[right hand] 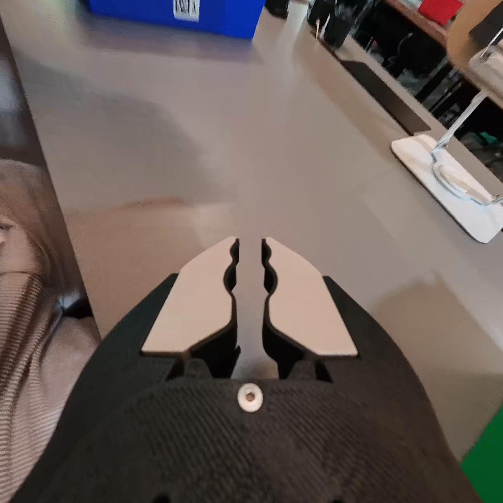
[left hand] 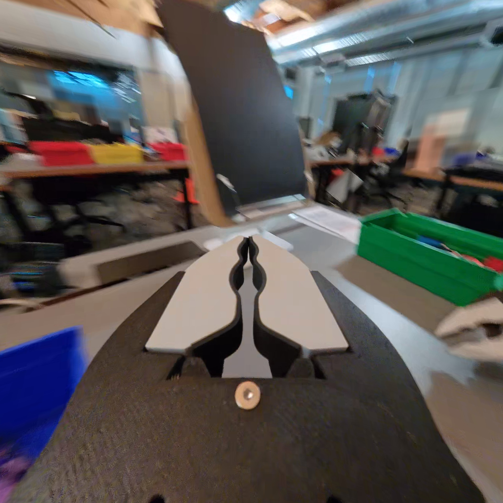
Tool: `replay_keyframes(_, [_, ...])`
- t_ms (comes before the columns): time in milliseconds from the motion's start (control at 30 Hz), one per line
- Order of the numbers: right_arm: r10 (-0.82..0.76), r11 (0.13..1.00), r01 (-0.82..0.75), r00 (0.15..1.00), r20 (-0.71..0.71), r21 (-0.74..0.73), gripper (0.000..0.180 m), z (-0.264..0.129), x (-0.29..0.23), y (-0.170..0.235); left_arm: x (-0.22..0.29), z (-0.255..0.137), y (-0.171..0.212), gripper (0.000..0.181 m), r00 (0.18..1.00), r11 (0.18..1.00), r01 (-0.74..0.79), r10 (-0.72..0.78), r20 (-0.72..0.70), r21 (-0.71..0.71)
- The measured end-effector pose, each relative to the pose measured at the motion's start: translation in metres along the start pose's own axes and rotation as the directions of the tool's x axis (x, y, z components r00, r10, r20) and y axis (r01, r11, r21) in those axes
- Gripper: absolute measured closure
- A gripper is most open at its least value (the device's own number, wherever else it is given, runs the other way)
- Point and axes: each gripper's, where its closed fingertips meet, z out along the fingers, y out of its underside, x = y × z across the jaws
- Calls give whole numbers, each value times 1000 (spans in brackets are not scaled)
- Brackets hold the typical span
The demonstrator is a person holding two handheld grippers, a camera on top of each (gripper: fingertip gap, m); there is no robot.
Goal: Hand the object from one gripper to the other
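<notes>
My left gripper (left hand: 249,240) is shut with its grey fingertips touching and nothing between them, held above the grey table (left hand: 340,285). My right gripper (right hand: 250,241) is open by a narrow gap and empty, pointing down at the bare grey table (right hand: 245,136). No held object shows in either view. A green bin (left hand: 424,261) to the right of the left gripper holds blue and red items, too blurred to tell what they are.
A blue bin stands at the lower left of the left wrist view (left hand: 35,394) and at the far end of the table in the right wrist view (right hand: 174,16). A monitor (left hand: 245,122) stands on a white base (right hand: 446,190). A beige sleeve (right hand: 27,299) is at the left. A green bin corner (right hand: 487,449) shows. About 35 cm separates my left fingertips from my right.
</notes>
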Motion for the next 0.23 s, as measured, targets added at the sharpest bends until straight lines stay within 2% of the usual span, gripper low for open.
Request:
replay_keyframes(33, [-6, 999, 6, 1000, -3, -38, 164, 2, 1, 8, -28, -20, -19, 180, 997, 999, 7, -10, 72, 43])
replay_keyframes(67, [-10, 998, 10, 1000, -5, -68, 163, 3, 2, 14, -54, -40, -32, 180, 991, 998, 26, -34, 131, 64])
replay_keyframes(133, [-17, 996, 16, 1000, -10, -91, 163, 4, 4, 19, -100, -75, -37, 179, 969, 993, 116, -117, 217, 17])
replay_keyframes(233, [-4, 993, 1, 1000, -27, -117, 164, 6, 9, 24, -149, -118, -9, 170, 919, 948, 290, -239, 312, -130])
